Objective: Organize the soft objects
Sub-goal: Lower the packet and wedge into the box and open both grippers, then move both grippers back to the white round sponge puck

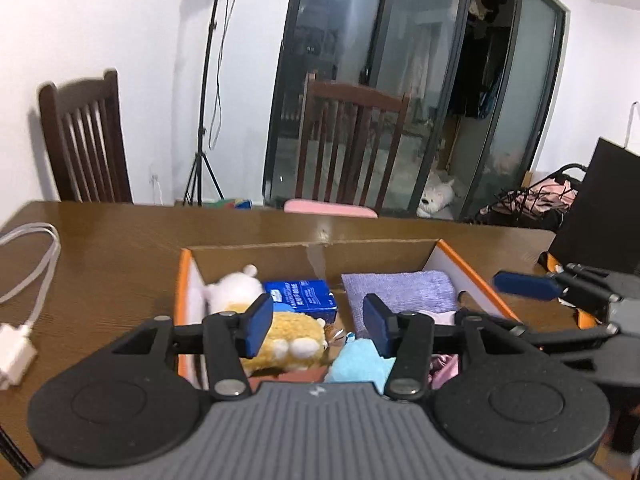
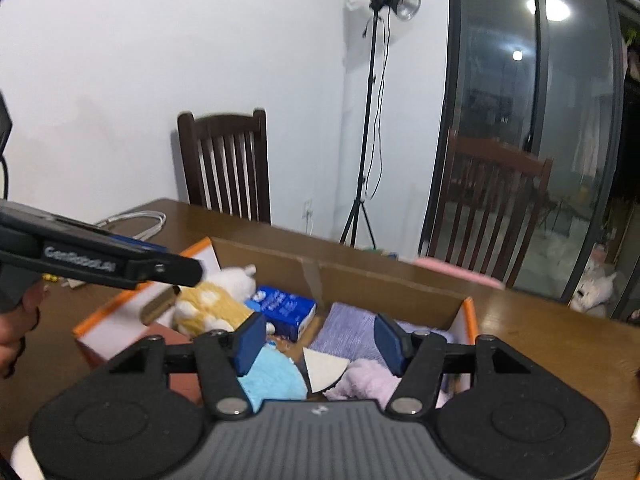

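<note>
An open cardboard box (image 1: 256, 249) with orange rims stands on the brown table (image 1: 120, 240). In it lie a yellow and white plush toy (image 1: 288, 336), a blue tissue pack (image 1: 304, 294), a purple cloth (image 1: 400, 288), a light blue soft item (image 1: 360, 364) and a pink cloth (image 1: 444, 368). My left gripper (image 1: 318, 330) is open and empty above the box's near side. My right gripper (image 2: 318, 340) is open and empty above the box (image 2: 360, 276), over the light blue item (image 2: 272, 380), a white piece (image 2: 324, 368) and the pink cloth (image 2: 368, 380). The plush (image 2: 212, 304), tissue pack (image 2: 284, 308) and purple cloth (image 2: 352, 328) lie beyond.
A white cable and plug (image 1: 24, 280) lie on the table at the left. A black box (image 1: 596, 208) stands at the right. Two wooden chairs (image 1: 92, 136) stand behind the table, with a light stand (image 2: 368, 120) and glass doors (image 1: 400, 80) beyond.
</note>
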`<state>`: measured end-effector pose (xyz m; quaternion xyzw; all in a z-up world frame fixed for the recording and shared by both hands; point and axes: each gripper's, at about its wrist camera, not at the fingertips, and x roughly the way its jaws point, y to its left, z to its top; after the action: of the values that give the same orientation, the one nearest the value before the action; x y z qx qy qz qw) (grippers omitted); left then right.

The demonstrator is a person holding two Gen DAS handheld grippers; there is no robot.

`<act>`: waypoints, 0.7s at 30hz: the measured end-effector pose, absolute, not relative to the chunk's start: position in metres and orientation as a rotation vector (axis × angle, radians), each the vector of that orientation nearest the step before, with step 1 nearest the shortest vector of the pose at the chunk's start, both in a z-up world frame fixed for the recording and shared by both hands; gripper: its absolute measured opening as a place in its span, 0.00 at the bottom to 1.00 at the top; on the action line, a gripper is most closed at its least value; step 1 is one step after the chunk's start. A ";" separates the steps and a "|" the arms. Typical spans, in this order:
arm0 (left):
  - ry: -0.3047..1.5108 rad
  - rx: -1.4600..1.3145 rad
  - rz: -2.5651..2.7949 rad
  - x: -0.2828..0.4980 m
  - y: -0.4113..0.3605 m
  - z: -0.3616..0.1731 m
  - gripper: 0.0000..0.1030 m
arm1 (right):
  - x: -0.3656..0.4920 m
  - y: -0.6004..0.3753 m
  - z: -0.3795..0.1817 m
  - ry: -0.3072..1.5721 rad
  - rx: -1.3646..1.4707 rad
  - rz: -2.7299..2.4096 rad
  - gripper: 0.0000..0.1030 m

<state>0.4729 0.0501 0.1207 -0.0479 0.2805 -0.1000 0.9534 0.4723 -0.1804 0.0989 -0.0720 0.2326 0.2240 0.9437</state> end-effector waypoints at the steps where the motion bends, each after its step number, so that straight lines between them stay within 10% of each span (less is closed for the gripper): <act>1: 0.555 -0.092 -0.203 0.462 0.053 0.127 0.52 | 0.462 -0.183 0.108 0.458 -0.150 0.454 0.59; 21: 0.300 -0.004 -0.105 0.230 0.067 0.152 0.93 | 0.263 -0.213 0.169 0.236 -0.043 0.446 0.87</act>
<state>0.2303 0.0673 0.1518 -0.0019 0.1495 -0.0525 0.9874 0.2630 -0.2127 0.1692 -0.0215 0.1169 0.2206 0.9681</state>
